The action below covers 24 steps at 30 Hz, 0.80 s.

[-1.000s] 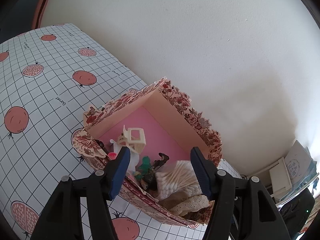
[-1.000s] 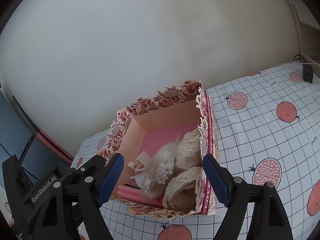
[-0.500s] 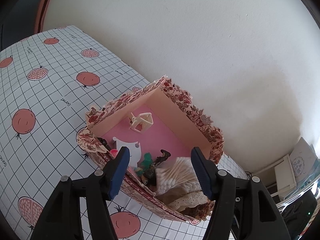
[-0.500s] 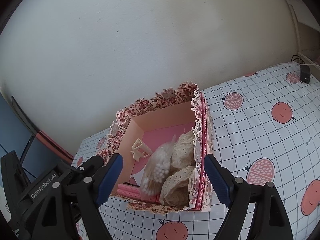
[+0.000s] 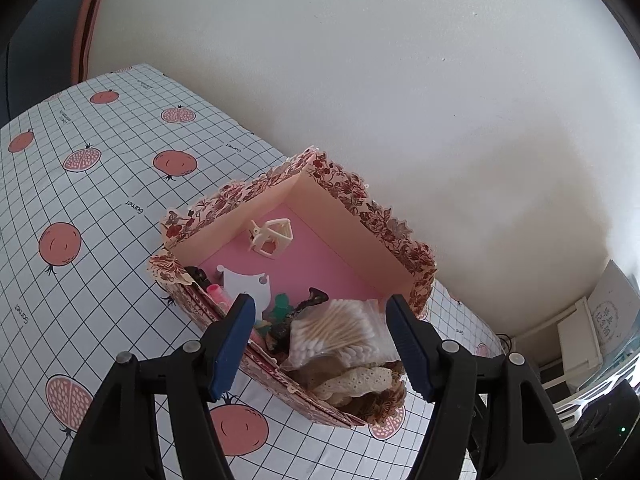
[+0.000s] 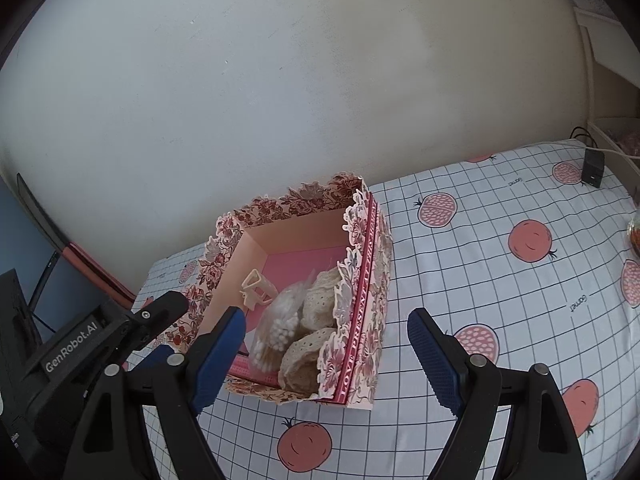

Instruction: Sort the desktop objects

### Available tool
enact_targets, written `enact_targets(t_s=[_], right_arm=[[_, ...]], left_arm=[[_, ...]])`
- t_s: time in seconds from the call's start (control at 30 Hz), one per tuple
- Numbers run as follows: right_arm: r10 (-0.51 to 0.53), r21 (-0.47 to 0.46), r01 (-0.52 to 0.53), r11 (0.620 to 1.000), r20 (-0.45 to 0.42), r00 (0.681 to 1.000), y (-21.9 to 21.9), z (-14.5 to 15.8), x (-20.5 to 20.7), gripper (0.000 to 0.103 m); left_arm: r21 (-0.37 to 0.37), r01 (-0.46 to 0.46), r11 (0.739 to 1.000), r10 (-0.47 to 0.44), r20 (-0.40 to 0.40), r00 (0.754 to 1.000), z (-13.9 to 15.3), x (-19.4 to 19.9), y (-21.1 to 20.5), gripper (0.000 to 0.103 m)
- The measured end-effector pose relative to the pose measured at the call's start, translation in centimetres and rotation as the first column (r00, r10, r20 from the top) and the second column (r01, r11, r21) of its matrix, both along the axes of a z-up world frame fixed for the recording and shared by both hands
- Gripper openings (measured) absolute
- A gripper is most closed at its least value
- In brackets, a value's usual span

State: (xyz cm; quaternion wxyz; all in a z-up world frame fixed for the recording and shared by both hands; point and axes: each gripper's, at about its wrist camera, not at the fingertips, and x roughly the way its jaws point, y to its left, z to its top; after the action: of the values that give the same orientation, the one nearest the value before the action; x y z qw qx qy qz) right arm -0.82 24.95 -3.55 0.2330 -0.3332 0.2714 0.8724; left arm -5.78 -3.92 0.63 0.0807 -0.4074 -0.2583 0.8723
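Observation:
A floral pink box (image 5: 360, 216) (image 6: 360, 280) stands on the tablecloth by the wall. Inside lie a cream hair claw clip (image 5: 272, 236) (image 6: 256, 292), a white card (image 5: 246, 284), a bag of cotton swabs (image 5: 340, 330) (image 6: 280, 328), lace pads (image 5: 352, 380) (image 6: 308, 354) and small dark and green items (image 5: 288, 312). My left gripper (image 5: 320, 344) is open and empty above the box's near side. My right gripper (image 6: 324, 356) is open and empty, held back from the box. The left gripper's body (image 6: 96, 336) shows in the right wrist view.
The tablecloth (image 6: 500, 280) has a grid and pomegranate print. A black adapter with a cable (image 6: 592, 166) sits at the far right corner. A white wall runs right behind the box. A monitor edge (image 6: 36, 240) is at the left.
The claw clip left my left gripper and now lies on the box floor. Both grippers have pulled back and up from the box.

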Motion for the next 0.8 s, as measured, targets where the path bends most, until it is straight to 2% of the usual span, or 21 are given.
enact_targets(t_s=[0.57, 0.8], right_arm=[[-0.073, -0.015, 0.073, 0.997, 0.007, 0.997, 3.5, 2.7, 6.1, 0.086], [-0.092, -0.023, 0.094, 0.995, 0.064, 0.994, 4.9, 2.6, 7.8, 0.089]], left_arm=[[-0.13, 0.087, 0.988, -0.085, 0.022, 0.996, 2.2, 2.9, 6.2, 0.077], [-0.146, 0.119, 0.982, -0.115, 0.04, 0.993, 2.7, 4.1, 8.1, 0.082]])
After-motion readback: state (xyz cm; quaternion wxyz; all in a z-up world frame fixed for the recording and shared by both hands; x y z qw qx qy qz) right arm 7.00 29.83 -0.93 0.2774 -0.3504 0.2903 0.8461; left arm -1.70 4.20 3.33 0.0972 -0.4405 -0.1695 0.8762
